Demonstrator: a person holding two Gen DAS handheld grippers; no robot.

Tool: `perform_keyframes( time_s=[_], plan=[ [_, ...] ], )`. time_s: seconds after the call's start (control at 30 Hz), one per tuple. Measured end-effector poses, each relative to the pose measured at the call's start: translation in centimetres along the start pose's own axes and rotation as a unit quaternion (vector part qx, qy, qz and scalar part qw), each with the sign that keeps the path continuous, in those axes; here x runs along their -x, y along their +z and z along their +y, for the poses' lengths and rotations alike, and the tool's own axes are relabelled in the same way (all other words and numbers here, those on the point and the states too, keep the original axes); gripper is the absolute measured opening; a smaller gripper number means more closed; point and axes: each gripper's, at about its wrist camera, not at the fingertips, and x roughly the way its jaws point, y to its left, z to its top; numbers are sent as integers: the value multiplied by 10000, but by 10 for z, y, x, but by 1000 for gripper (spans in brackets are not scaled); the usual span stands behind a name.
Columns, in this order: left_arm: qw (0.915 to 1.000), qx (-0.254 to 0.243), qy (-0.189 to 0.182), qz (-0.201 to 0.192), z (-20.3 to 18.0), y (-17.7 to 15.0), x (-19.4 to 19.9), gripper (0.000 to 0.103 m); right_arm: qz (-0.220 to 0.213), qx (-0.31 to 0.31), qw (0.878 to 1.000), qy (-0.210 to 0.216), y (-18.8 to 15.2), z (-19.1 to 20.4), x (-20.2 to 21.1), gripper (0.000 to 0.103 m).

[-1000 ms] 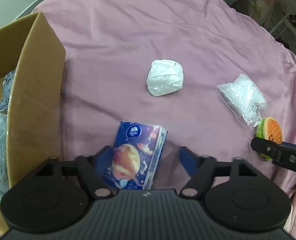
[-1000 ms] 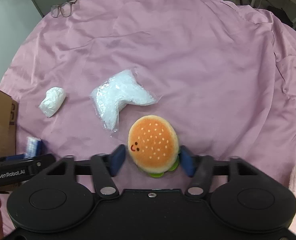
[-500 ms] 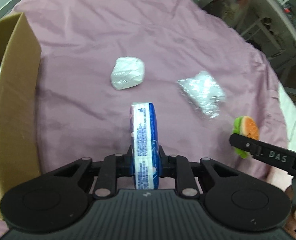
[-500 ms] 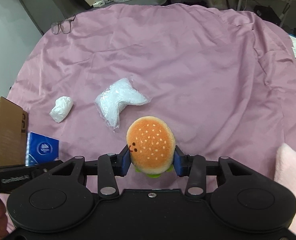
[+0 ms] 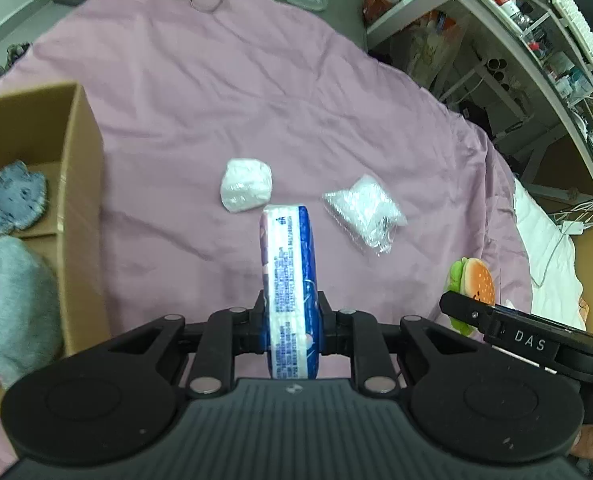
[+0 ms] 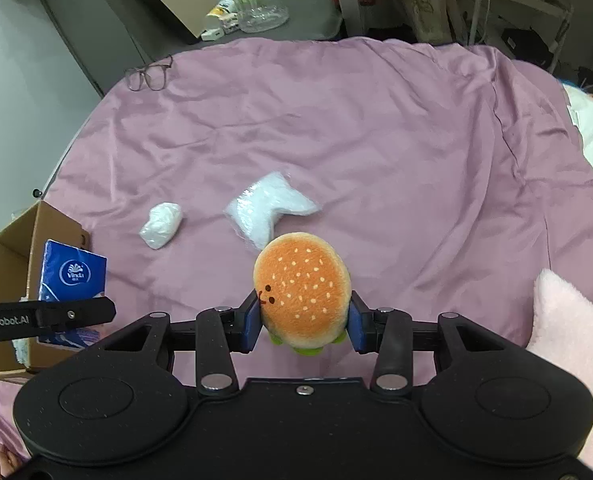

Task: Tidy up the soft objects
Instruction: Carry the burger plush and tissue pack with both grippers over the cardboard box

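Observation:
My left gripper (image 5: 289, 322) is shut on a blue tissue pack (image 5: 289, 276) and holds it on edge above the pink sheet; the pack also shows in the right wrist view (image 6: 70, 280). My right gripper (image 6: 302, 320) is shut on a plush hamburger (image 6: 302, 284), lifted off the sheet; the hamburger also shows in the left wrist view (image 5: 474, 282). A white wad (image 5: 245, 184) and a clear plastic bag of white stuff (image 5: 364, 212) lie on the sheet ahead. A cardboard box (image 5: 78, 200) stands at the left with grey plush toys (image 5: 16, 196) inside.
Glasses (image 6: 148, 76) lie at the far edge of the pink sheet (image 6: 376, 140). A glass jar (image 6: 256, 0) stands beyond on a dark surface. A pink plush (image 6: 568, 340) lies at the right. Shelves (image 5: 516, 20) stand beyond the sheet at the right.
Both grippers closed on their objects and rose. The tissue pack went from lying between open fingers to held on edge. The hamburger went from the sheet to lifted in shut fingers.

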Motion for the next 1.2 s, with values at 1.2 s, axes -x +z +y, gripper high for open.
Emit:
perform_keyframes(
  time_s=[1.2],
  plan=[
    [9986,-4,184,-506,103,7,77,20,-219,941,9951,194,-7,145,16,42]
  ],
)
